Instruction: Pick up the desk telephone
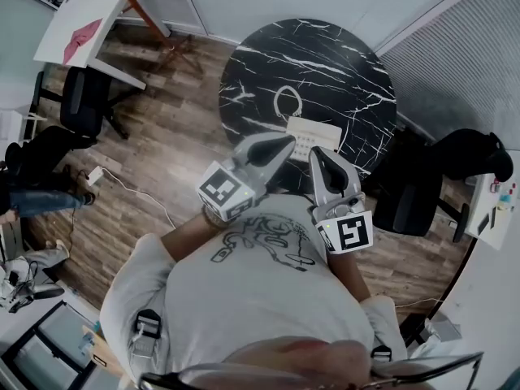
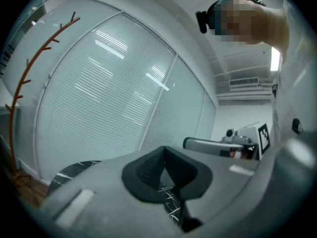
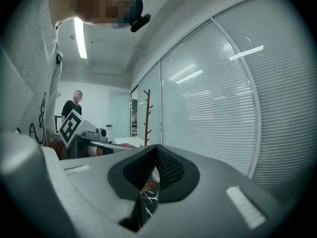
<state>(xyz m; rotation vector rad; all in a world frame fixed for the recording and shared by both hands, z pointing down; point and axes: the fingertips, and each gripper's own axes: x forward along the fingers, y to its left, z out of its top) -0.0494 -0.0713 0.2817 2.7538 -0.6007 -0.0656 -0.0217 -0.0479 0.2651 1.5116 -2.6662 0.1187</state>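
Desk telephone (image 1: 313,136) at centre frame, by lower edge of round black marble table (image 1: 325,55). Left tongs (image 1: 280,145) and right tongs (image 1: 319,159) both closed, empty, just short of it. Risk: closed tips shoving telephone away instead of gripping.

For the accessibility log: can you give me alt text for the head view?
Seen from above, a person holds the left tongs and right tongs, both shut and empty, pointing toward a beige desk telephone on a round black marble table.
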